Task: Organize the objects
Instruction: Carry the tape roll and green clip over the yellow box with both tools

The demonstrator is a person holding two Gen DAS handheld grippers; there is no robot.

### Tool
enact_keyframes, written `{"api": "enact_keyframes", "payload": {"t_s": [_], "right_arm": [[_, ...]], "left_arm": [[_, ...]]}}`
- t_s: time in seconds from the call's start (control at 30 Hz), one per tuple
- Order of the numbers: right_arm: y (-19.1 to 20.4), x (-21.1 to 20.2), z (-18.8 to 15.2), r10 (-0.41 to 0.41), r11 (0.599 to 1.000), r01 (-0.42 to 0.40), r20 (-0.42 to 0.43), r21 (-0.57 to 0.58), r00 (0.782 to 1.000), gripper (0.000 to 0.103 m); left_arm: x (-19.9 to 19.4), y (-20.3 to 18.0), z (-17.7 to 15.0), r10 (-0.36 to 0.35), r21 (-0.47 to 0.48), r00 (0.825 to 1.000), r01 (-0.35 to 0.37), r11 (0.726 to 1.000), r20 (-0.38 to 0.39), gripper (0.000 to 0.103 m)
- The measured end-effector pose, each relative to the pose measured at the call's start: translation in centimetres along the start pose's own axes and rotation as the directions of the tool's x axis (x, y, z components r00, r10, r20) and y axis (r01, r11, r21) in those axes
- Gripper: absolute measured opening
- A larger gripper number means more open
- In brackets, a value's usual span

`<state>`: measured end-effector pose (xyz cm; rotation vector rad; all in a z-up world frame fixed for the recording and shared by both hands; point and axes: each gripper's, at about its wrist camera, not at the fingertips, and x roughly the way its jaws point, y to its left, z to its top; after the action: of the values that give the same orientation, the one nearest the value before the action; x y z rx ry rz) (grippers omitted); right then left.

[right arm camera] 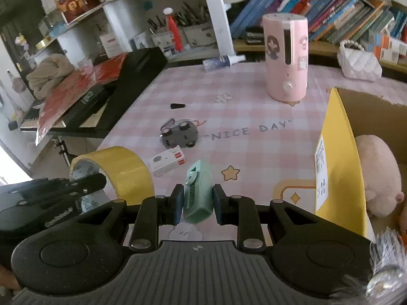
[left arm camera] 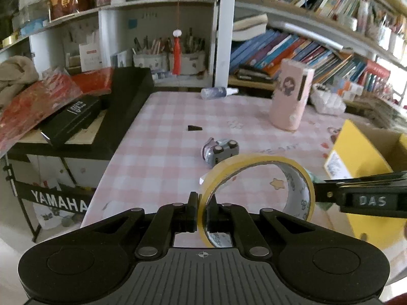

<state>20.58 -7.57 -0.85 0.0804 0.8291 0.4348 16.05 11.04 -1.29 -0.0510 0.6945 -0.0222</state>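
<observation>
Left tongs (left arm camera: 202,211) pinch the wall of a yellow tape roll (left arm camera: 257,178), one finger outside the ring and one inside it, so the roll stands on edge and sticks out ahead and to the right of the tips, lifted over the near part of the bench (left arm camera: 162,137). In the right wrist view the same roll (right arm camera: 122,170) shows at the left edge, with the left tongs (right arm camera: 76,185) closed on it.

Further along the pink checked bench, past the roll, lies a small black wedge (right arm camera: 177,106), then a grey toy car (right arm camera: 180,136) on its side, and just nearer than it a small white and red box (right arm camera: 168,164).

Right tongs (right arm camera: 198,203) are clamped on a mint-green utility knife (right arm camera: 199,190), which sits upright between the two fingers with its long axis pointing forward.

Beyond it a pink humidifier (right arm camera: 286,56) stands upright at the far side of the bench. At the right edge sits a yellow cardboard box (right arm camera: 335,157), open, with a pink plush toy (right arm camera: 379,175) inside it.
</observation>
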Motion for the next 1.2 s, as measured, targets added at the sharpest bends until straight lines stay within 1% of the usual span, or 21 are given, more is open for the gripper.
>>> {"api": "enact_keyframes", "payload": {"t_s": [0.17, 0.23, 0.4, 0.57, 0.73, 0.9, 1.07, 1.2], "right_arm": [[1.7, -2.4, -1.9, -0.014, 0.998, 0.016, 0.041, -0.056, 0.999, 0.023], [2.3, -3.3, -2.9, -0.022, 0.998, 0.025, 0.050, -0.055, 0.998, 0.023], [4.0, -4.6, -5.2, -0.023, 0.999, 0.025, 0.037, -0.038, 0.999, 0.023], [5.6, -6.6, -8.3, -0.033, 0.999, 0.033, 0.022, -0.026, 0.999, 0.023], [5.7, -8.9, -11.6, -0.063, 0.998, 0.062, 0.019, 0.031, 0.998, 0.023], [5.2, -11.2, -14.8, -0.108, 0.988, 0.106, 0.013, 0.113, 0.994, 0.023], [4.2, -13.4, -16.9, -0.166, 0.969, 0.160, 0.021, 0.188, 0.986, 0.023], [3.0, -15.1, -18.4, -0.214, 0.949, 0.202, 0.022, 0.242, 0.977, 0.023]], "left_arm": [[-3.1, 0.0, -1.4, -0.027, 0.007, 0.999, 0.026, 1.000, 0.035, 0.005], [-4.1, 0.0, -2.2, -0.038, 0.013, 0.999, 0.037, 0.999, 0.039, 0.005], [-6.7, 0.3, -4.4, -0.052, 0.015, 0.998, 0.051, 0.999, 0.037, 0.005], [-9.0, 0.4, -6.7, -0.081, 0.021, 0.997, 0.080, 0.997, 0.015, 0.005], [-10.8, -0.4, -8.8, -0.129, 0.059, 0.992, 0.130, 0.990, -0.006, 0.005], [-11.9, -1.7, -10.4, -0.186, 0.109, 0.982, 0.189, 0.976, -0.035, 0.005], [-12.6, -3.5, -11.0, -0.247, 0.165, 0.968, 0.252, 0.954, -0.049, 0.005], [-12.7, -5.4, -11.3, -0.299, 0.207, 0.952, 0.306, 0.929, -0.066, 0.005]]}}
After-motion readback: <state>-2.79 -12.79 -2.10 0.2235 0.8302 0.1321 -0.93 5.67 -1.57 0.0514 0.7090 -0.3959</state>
